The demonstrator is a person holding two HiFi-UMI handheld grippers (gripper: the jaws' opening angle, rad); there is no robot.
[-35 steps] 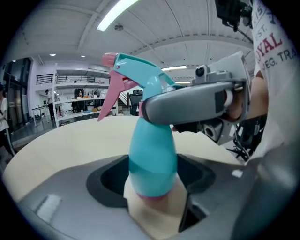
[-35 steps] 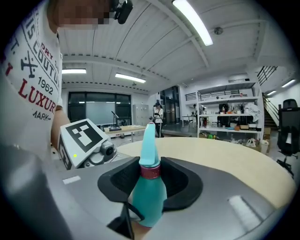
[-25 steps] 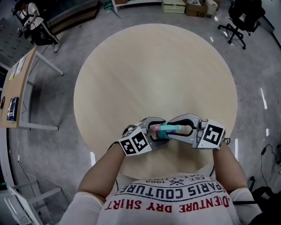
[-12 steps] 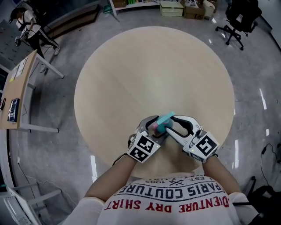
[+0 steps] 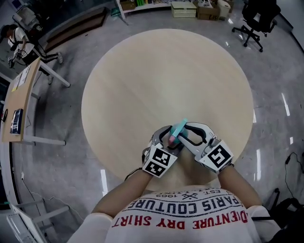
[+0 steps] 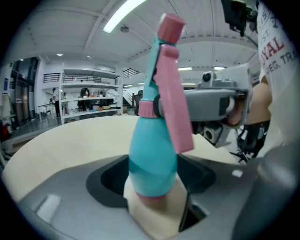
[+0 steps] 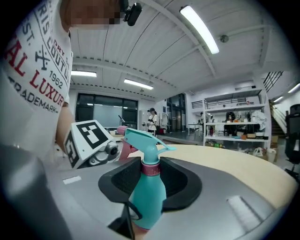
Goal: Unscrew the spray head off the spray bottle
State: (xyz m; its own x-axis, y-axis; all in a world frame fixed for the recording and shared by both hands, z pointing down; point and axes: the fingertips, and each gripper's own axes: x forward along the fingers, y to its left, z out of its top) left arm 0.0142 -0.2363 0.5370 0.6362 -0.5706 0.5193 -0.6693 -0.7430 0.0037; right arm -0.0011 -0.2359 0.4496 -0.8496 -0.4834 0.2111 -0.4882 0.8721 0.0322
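A teal spray bottle (image 5: 178, 130) with a pink collar and trigger is held over the round table's (image 5: 166, 71) near edge. My left gripper (image 5: 167, 138) is shut on its lower body (image 6: 152, 159), which sits between the black pads; the pink trigger (image 6: 177, 112) hangs toward the camera. My right gripper (image 5: 186, 133) comes in from the right. Its jaws are closing, with the pink collar (image 7: 151, 168) between the pads, just under the teal spray head (image 7: 140, 138). The bottle's base is hidden behind the jaws.
The left gripper's marker cube (image 7: 86, 139) shows just behind the bottle. A small wooden side table (image 5: 21, 104) stands off to the left, an office chair (image 5: 256, 19) at the back right, and boxes (image 5: 199, 8) at the back.
My right gripper has swung from the bottle's right side round toward me. The bottle's head has turned from pointing right to pointing up-right. The left gripper shifted slightly right.
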